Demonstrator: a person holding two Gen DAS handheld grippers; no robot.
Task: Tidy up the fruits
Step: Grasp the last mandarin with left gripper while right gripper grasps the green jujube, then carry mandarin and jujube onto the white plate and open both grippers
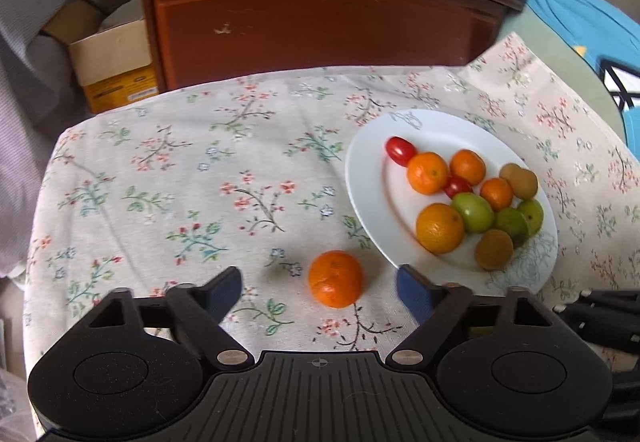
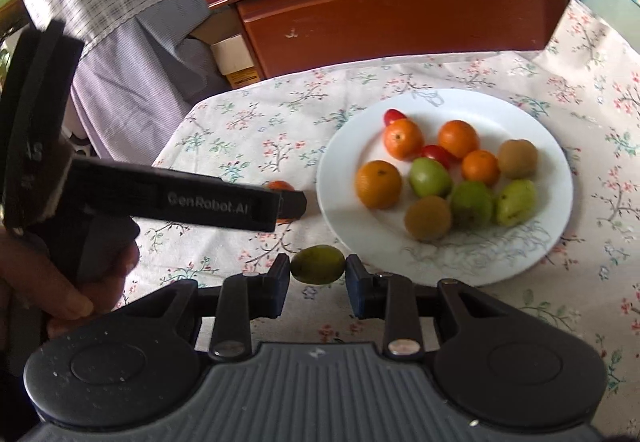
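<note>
On floral cloth (image 1: 160,170), wrinkled orange mandarin (image 1: 336,279) between spread left tongs (image 1: 319,288)

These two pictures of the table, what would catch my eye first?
The white plate heaped with oranges, green fruits, kiwis and cherry tomatoes, on the flowered tablecloth. Then the right gripper, its jaws clamped on a green fruit near the plate's rim, and a lone orange between the left gripper's open jaws.
</note>
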